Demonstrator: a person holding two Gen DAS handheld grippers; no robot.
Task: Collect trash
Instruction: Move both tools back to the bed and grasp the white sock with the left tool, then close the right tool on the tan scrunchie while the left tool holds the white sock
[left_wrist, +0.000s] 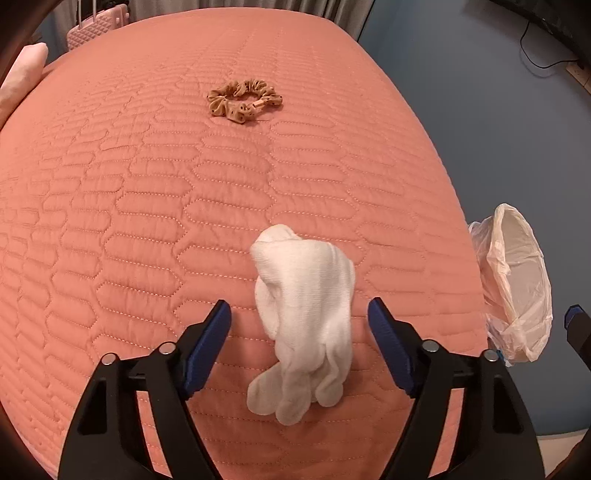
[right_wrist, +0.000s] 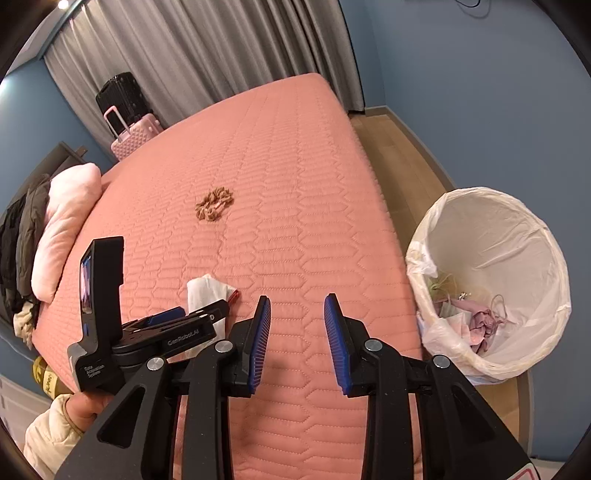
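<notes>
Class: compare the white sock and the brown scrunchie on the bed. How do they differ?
The sock is plain white; the scrunchie is tan with dark dots. The sock lies crumpled and elongated between the open left gripper fingers; the scrunchie forms a ruffled ring farther up the bed. Both are soft fabric.

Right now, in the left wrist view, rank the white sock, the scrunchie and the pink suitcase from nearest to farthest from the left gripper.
1. white sock: lying between the open fingers of the left gripper, on the bedspread.
2. scrunchie: farther up the bed, near its middle.
3. pink suitcase: beyond the bed's far edge, upper left, by the curtain.
</notes>
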